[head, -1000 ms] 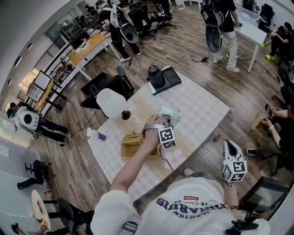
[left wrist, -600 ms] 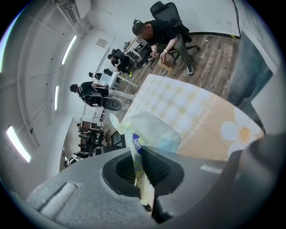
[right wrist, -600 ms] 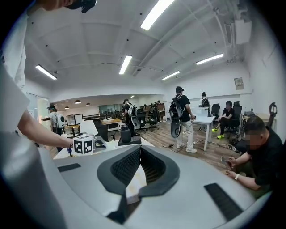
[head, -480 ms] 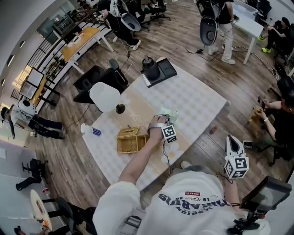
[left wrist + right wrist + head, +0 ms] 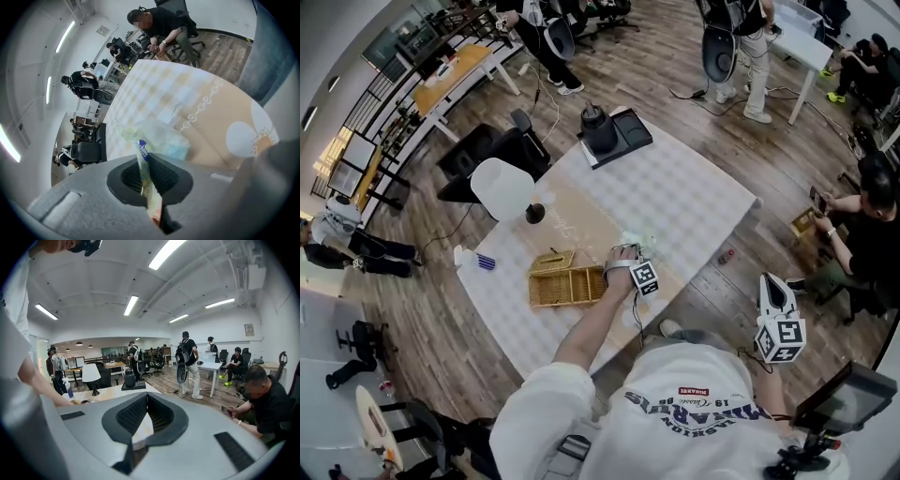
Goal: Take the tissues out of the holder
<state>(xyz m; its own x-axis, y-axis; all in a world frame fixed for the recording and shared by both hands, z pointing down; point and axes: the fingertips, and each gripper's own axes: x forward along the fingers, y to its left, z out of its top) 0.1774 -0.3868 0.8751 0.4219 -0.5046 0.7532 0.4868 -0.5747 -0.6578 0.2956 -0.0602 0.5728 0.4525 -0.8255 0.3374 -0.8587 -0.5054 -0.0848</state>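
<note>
a person stands over a table [image 5: 703,202] covered in a pale checked cloth, holding a two-jaw gripper in each hand.

the left gripper [image 5: 625,251] reaches out over the table and points steeply down. its jaws are pressed together, pinching a thin flap of the tissue pack [image 5: 636,239] wrapper. in the left gripper view, the flap runs up between the two ribbed pads [image 5: 161,174], and the rest of the tissue pack [image 5: 161,138], soft and in clear pale green plastic, sits just past the jaw tips, low over the cloth; whether it touches the cloth cannot be told.

the wicker tissue holder [image 5: 567,286] stands on the table just to the left of this gripper, beside the person's wrist, and the pack is outside it.

the right gripper [image 5: 771,281] is held well apart to the right, off the table edge, by the person's side. in the right gripper view, its jaw tips [image 5: 146,397] meet, with nothing held between them.

beyond the left gripper, further across the table, stand a white lamp [image 5: 502,187] and a black appliance on a dark tray [image 5: 602,136].
</note>
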